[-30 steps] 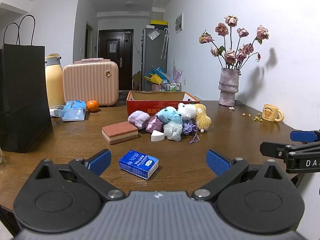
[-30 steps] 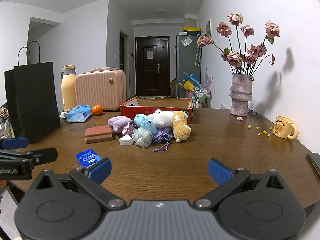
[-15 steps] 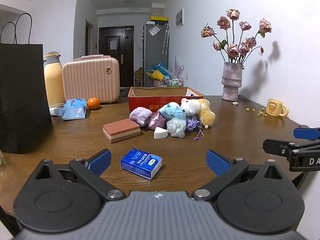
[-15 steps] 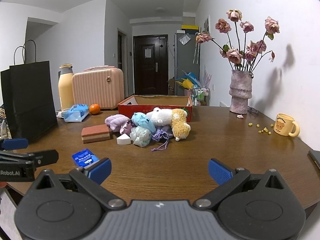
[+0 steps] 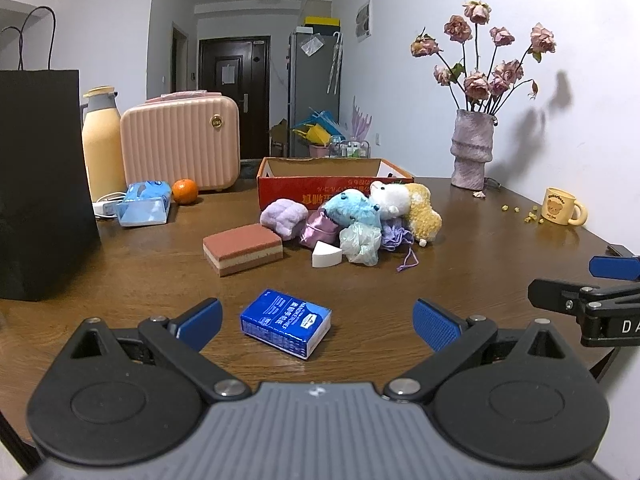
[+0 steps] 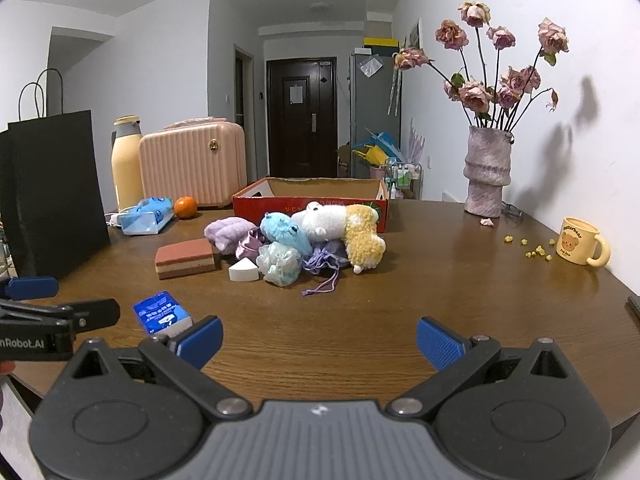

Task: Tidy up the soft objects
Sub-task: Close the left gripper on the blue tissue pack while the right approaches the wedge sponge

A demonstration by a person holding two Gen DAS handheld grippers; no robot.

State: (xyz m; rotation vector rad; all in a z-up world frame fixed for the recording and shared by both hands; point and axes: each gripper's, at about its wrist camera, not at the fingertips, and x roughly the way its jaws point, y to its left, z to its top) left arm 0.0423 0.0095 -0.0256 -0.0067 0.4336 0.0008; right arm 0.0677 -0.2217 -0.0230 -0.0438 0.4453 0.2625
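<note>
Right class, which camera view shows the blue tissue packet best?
The left wrist view: the blue tissue packet lies whole and near, between the open left gripper fingers, its label showing. In the right wrist view it sits off to the left, partly hidden behind a gripper finger.

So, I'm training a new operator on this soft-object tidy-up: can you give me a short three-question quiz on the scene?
1. True or false: the left gripper holds the blue tissue pack.
2. What lies closest to the white wedge sponge? A) orange B) mesh bath pouf C) bear mug
3. Fill in: the soft toys are piled in front of the red ____.

Key: 1 false, both grippers are open and empty; 2 B; 3 box.
</note>
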